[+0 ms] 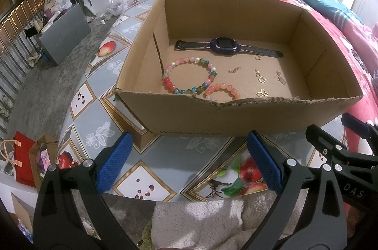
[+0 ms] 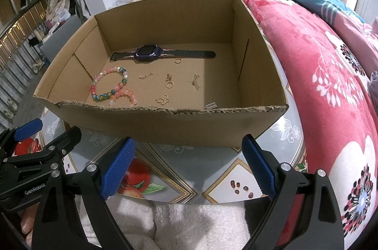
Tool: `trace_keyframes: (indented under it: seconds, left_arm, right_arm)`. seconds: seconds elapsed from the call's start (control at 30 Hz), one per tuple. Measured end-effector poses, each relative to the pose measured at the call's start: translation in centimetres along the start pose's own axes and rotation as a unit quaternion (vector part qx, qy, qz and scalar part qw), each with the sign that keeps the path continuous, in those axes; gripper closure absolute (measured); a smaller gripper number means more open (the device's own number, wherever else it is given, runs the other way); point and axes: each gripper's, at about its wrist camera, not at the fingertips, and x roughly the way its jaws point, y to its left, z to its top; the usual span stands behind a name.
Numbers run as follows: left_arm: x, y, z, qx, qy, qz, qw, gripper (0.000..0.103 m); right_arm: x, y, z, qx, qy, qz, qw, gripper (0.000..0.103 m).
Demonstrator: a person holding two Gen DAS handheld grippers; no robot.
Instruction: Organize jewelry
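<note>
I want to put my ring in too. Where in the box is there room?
The brown cardboard box has bare floor behind the purple watch and along its right wall. The front left is crowded with the colourful bead bracelet and small gold charms.

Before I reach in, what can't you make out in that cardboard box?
- Small pink bead bracelet: near half hidden behind the torn front wall of the brown cardboard box, both views.
- Tiny gold charm at that wall: too small to identify, right view; hidden in the left view.
- Thin gold chain piece: clasp detail too small.
</note>
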Motion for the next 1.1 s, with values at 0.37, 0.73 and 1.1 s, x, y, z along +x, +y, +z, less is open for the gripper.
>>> trace_keyframes:
  seconds: [0.37, 0.73, 1.1]
  left_arm:
    - [0.0, 0.06, 0.03, 0.001, 0.0, 0.0, 1.0, 0.009]
    - [0.03, 0.04, 0.12, 0.0, 0.002, 0.0, 1.0, 0.009]
    - [0.09, 0.18, -0.11, 0.001, 0.002, 0.0, 1.0, 0.009]
  right_arm:
    - [0.0, 0.03, 0.02, 0.0, 0.0, 0.0, 1.0, 0.014]
    - [0.02, 0.01, 0.04, 0.0, 0.001, 0.0, 1.0, 0.014]
    - [0.03, 0.02, 0.07, 0.0, 0.001, 0.0, 1.0, 0.014]
